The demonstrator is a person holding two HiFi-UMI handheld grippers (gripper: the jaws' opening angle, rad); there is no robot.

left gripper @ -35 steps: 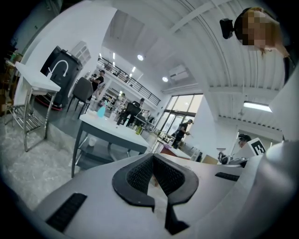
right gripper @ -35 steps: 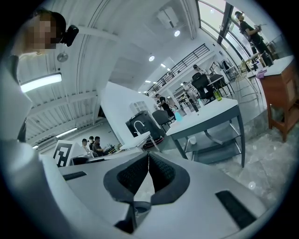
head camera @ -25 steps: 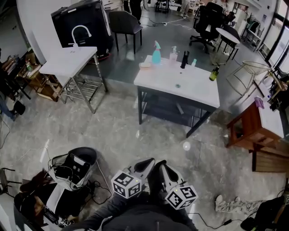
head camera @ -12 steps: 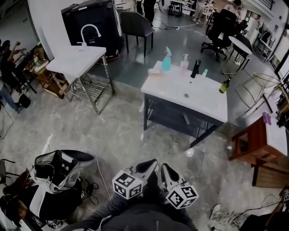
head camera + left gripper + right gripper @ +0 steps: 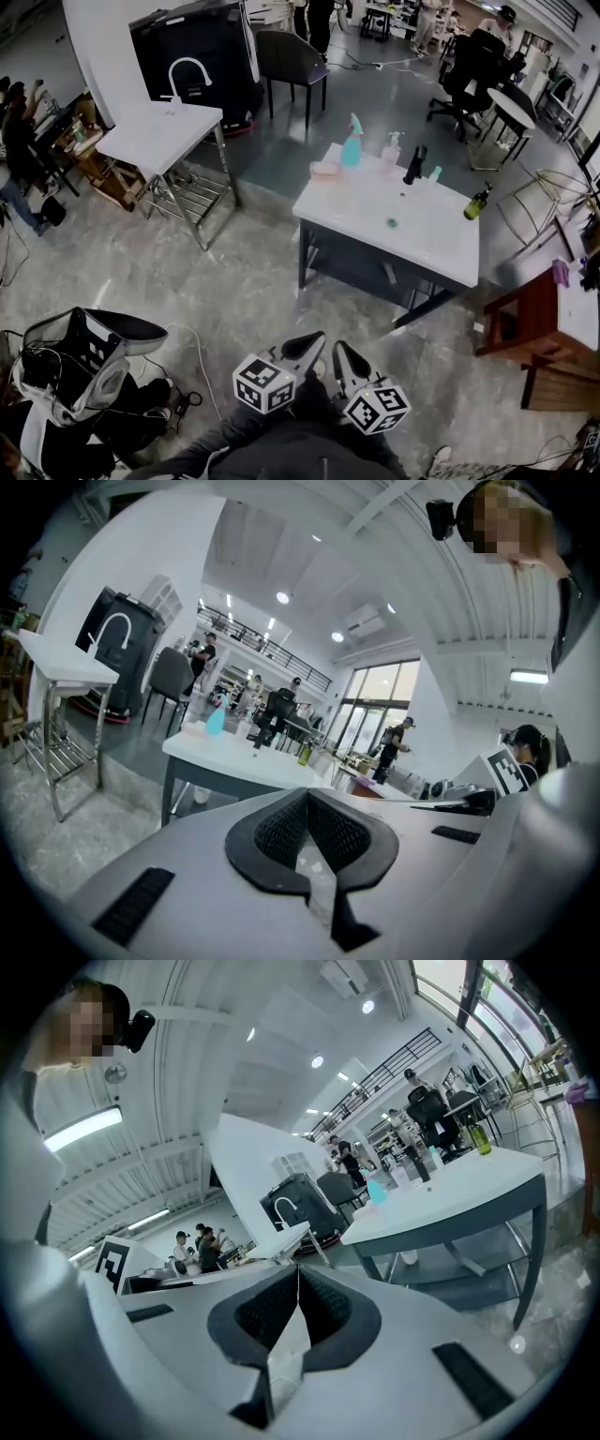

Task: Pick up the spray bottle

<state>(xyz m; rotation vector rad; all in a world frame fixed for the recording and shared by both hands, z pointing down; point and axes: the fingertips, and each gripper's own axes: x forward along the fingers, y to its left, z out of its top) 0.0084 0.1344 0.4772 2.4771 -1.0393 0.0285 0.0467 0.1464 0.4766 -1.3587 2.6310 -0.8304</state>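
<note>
spray bottle: translucent teal plastic, smooth, at the tabletop's far edge
tabletop: white, smooth, faint sheen, on dark matt metal legs
green bottle: glossy dark green, at the tabletop's right edge
floor: grey mottled stone look, polished
left gripper: matt light-grey plastic shell; pads black, finely ribbed
right gripper: matt grey shell, black textured pads
side table: reddish-brown wood

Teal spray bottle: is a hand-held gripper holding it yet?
No, the teal spray bottle stands on the white table, far from the left hand-held gripper and right hand-held gripper.
</note>
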